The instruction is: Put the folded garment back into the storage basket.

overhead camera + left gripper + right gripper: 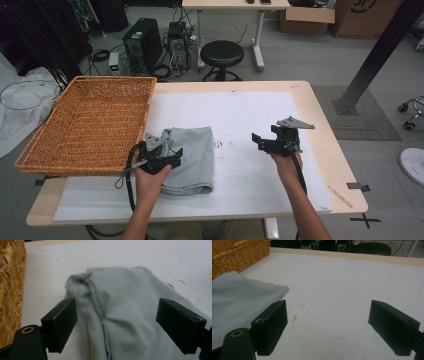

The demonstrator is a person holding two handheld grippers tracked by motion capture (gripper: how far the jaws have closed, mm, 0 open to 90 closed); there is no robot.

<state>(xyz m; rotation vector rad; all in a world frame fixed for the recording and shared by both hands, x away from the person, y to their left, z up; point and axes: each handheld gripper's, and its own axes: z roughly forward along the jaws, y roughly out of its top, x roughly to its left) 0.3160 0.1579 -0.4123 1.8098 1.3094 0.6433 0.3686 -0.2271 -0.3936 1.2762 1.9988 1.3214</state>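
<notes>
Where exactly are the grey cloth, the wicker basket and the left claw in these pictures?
grey cloth (192, 155): high view, middle of the folded fabric.
wicker basket (145, 107): high view, its right-hand woven wall.
left claw (116, 322): left gripper view, midway between its two open black jaws, over the cloth.

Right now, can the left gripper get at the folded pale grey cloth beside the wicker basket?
Probably yes. The left gripper hangs open right over the folded pale grey cloth, one jaw on each side of its bunched edge, with nothing between them; the woven wicker basket stands off to the side.

Soft matt grey cloth (120, 315), rough woven wicker basket (90, 120), matt black, perhaps plastic, tongs (125, 325), matt white table cover (250, 115)
</notes>
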